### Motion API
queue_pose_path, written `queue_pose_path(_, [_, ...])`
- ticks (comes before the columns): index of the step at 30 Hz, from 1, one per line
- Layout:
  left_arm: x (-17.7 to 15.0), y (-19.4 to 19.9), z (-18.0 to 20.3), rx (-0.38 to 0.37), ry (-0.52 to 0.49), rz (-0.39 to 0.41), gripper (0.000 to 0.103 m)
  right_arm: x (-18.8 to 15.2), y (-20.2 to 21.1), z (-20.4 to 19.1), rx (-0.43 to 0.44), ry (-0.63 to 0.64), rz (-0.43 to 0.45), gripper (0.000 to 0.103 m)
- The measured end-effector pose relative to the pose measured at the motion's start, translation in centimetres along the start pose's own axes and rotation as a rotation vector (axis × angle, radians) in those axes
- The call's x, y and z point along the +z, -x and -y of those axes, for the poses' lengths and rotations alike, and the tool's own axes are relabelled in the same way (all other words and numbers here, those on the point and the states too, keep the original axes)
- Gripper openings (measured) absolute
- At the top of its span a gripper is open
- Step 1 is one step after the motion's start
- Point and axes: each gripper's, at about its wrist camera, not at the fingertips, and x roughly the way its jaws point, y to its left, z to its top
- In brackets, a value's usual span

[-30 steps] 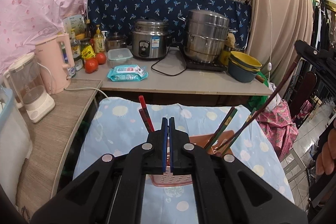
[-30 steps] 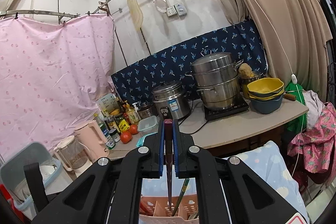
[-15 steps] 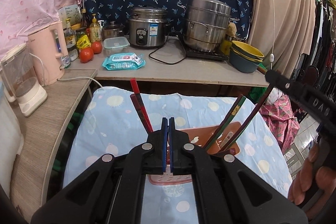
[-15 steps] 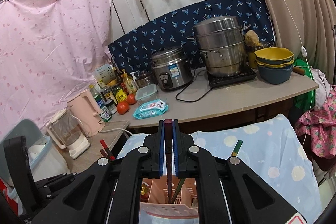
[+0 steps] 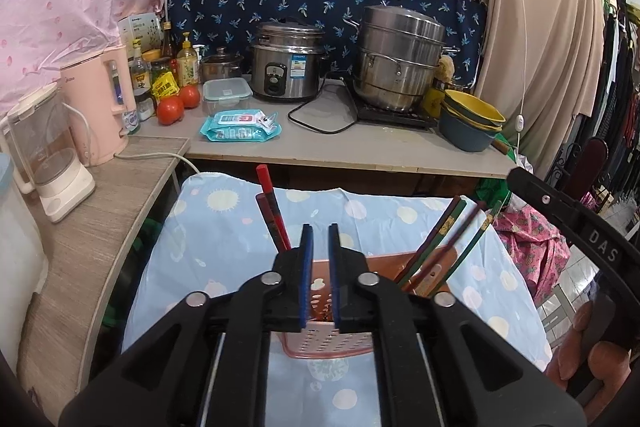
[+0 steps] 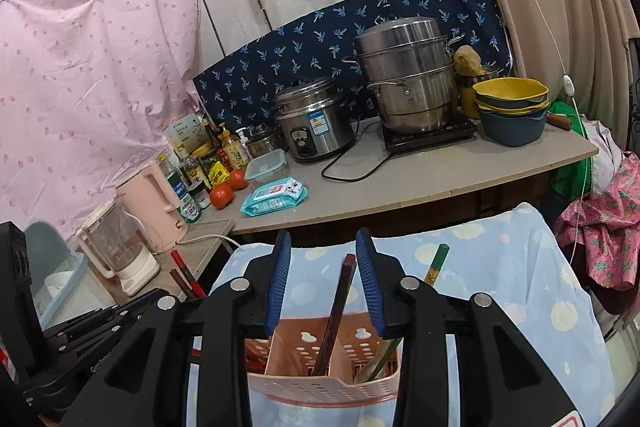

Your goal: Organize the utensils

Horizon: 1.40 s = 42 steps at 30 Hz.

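Note:
A pink perforated utensil basket (image 5: 326, 341) (image 6: 332, 385) stands on a blue spotted cloth. Red chopsticks (image 5: 272, 213) lean in its left part; dark and green chopsticks (image 5: 452, 231) lean in its right part. My left gripper (image 5: 319, 231) is slightly open and empty, just above the basket's near side. My right gripper (image 6: 323, 247) is open over the basket. A dark red chopstick (image 6: 336, 311) stands free between its jaws, its lower end in the basket. A green chopstick (image 6: 436, 263) leans to the right.
A counter (image 5: 340, 151) behind holds a rice cooker (image 5: 288, 61), a steel steamer pot (image 5: 400, 57), stacked bowls (image 5: 472, 123), a wipes pack (image 5: 240, 125) and tomatoes (image 5: 170, 109). A pink kettle (image 5: 98, 103) and a blender (image 5: 44, 155) stand on the left shelf.
My right gripper lowered toward the basket and opened, letting go of the dark red chopstick, which now stands in the basket. My left gripper has opened slightly.

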Motion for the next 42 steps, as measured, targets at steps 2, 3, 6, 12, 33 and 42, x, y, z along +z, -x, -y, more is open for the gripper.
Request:
queue_pose_path(2, [-0.1,0.5,-0.2,0.008,0.007,0.011,0.021,-0.1,0.6,0.1,-0.001,-0.002,-0.003,0.035])
queue_pose_path(3, [-0.3,0.8,-0.2,0.018,0.005,0.017,0.025,-0.2,0.9,0.1,0.001,0.001,-0.005,0.035])
queue_pose_path(6, [-1.2,1.8,-0.2,0.042,-0.006,0.028,0.034,-1.2,2.1,-0.1,-0.011,0.028,-0.012,0.039])
queue_pose_path(12, [-3.8,3.2,-0.5,0.091,0.008,0.002,0.046,-4.6,4.5,-0.6,-0.048,0.092,-0.073,0.053])
queue_pose_path(33, [-9.8,8.0,2.1,0.231,-0.042,-0.026,0.086,-12.5,9.6,-0.8,-0.114,0.065,-0.218,0.074])
queue_pose_path(42, [-10.9,8.2,1.7,0.245,-0.027,-0.053,0.091,-13.2,10.6,-1.1,-0.158,0.095,-0.216,0.083])
